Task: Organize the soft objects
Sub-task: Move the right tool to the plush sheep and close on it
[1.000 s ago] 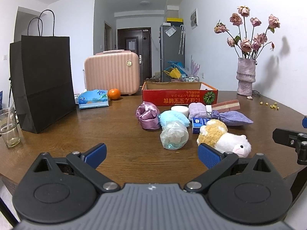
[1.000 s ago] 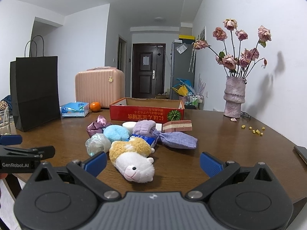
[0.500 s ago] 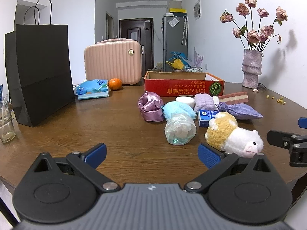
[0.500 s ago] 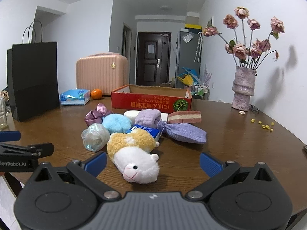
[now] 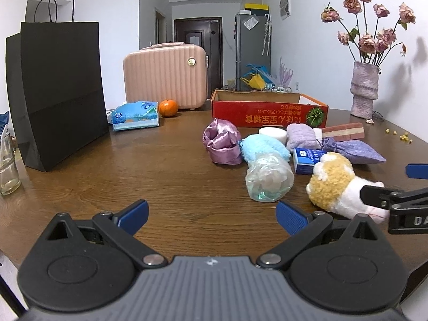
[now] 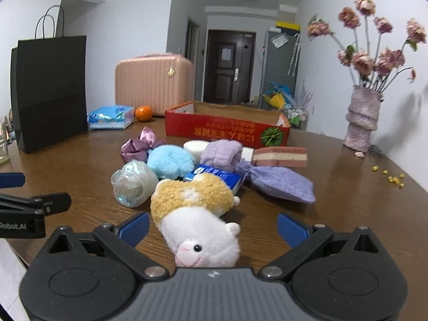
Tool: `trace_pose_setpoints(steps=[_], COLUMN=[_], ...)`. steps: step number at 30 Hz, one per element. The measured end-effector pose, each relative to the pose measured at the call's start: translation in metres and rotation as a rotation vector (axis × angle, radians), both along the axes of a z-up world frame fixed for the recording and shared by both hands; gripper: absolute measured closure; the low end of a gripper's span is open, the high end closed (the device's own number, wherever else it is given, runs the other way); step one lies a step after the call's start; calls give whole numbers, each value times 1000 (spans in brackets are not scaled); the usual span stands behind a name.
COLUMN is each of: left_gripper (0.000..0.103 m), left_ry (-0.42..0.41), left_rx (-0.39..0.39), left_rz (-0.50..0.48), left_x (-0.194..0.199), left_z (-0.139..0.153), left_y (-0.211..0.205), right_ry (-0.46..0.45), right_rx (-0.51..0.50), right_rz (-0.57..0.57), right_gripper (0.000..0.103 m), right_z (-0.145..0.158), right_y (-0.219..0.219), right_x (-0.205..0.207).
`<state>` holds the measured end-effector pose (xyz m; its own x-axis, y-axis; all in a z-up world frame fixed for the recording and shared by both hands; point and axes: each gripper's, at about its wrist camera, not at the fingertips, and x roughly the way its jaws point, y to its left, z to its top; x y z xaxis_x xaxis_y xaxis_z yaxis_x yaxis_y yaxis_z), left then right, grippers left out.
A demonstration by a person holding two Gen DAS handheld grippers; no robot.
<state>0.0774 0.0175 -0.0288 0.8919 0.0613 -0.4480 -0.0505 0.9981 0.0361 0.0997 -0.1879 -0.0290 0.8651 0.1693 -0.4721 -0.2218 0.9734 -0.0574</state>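
Observation:
A yellow and white plush hamster [image 6: 195,214] lies on the brown table [image 6: 80,165] between the wide-open fingers of my right gripper [image 6: 212,227], its white head nearest the camera; it also shows in the left wrist view [image 5: 337,187]. Behind it lie a clear plastic bundle [image 6: 133,184], a blue fluffy ball [image 6: 169,160], a purple satin cloth [image 6: 139,147], a lilac towel roll [image 6: 222,153], a purple pouch [image 6: 278,183] and a blue tissue pack [image 6: 216,176]. A red cardboard box [image 6: 227,128] stands open behind them. My left gripper [image 5: 211,214] is open and empty over bare table.
A black paper bag [image 5: 56,93] stands at the left, with a glass [image 5: 8,165] beside it. A pink case [image 5: 163,77], an orange [image 5: 168,107] and a blue wipes pack [image 5: 133,116] sit at the back. A vase of dried roses [image 6: 361,117] stands at the right.
My right gripper has moved forward so the plush hamster now lies between its open fingers. My left gripper has edged forward and to the right a little. Nothing has been gripped.

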Motion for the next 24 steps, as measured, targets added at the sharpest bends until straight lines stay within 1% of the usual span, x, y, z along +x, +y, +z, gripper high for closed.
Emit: trace_pose_setpoints(steps=[5,8,11,13,15,19,22,23,24], left_gripper=[0,0,0,0,0,0,0,0,0], left_ry=[11,18,23,25,32,43,49,52,54], left_rx=[0,-2,-7,-9,-10,-9,-13,-13,-14], left_rz=[5,8,9,8,6,-4,-12,-14,-17], left_x=[6,10,13,14,16,21,24,24,25], left_z=[-3,-4,-4,-4,-5,-7,-9,-10,-10], left_y=[2,3,5,5,5,3,3,2,1], right_ry=[48,61,74,86,99,114,117,117,114], right_rx=[-1,-9,-7,1,4,6,16,20,24], right_rz=[46,70,87,98,111,138,151,156,159], right_gripper=[9,9,13,14,19,25,32,37,45], right_z=[-10,-14,-17,-19,-20,-24,-26,-26,-26], right_y=[6,10,12,12,12,13,13,13,13], right_x=[24,33,40,45,49,54,55,56,56])
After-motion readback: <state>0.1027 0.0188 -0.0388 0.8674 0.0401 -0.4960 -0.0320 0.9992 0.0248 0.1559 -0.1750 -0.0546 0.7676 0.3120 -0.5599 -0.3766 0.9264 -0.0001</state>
